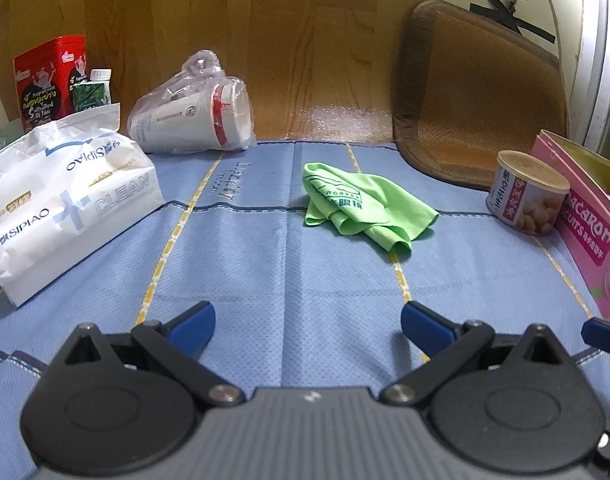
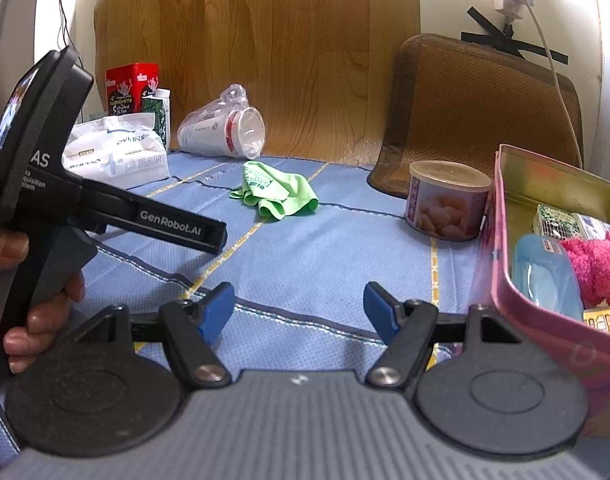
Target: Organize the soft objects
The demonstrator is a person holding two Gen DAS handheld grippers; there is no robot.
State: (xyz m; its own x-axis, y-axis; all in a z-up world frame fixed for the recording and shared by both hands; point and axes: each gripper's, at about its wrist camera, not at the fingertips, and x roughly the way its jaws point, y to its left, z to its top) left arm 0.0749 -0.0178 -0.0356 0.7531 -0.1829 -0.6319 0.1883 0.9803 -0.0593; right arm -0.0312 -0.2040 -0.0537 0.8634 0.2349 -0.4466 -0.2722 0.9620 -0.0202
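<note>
A crumpled green cloth (image 1: 361,208) lies on the blue mat (image 1: 265,248), ahead and a little right of my left gripper (image 1: 308,326), which is open and empty. The cloth also shows in the right wrist view (image 2: 277,194), far ahead and left of my right gripper (image 2: 299,312), also open and empty. A pink tin box (image 2: 545,320) stands open at the right, holding a pink fluffy item (image 2: 593,268), a blue plastic case (image 2: 545,276) and small packets. A white tissue pack (image 1: 65,204) lies at the left.
A round can (image 1: 527,194) stands beside the pink box (image 1: 585,232). A bagged stack of paper cups (image 1: 197,116), a red tin (image 1: 49,80) and a small carton (image 1: 93,94) are at the back left. A woven cushion (image 1: 477,100) leans on the wall. The left gripper's body (image 2: 105,208) fills the left.
</note>
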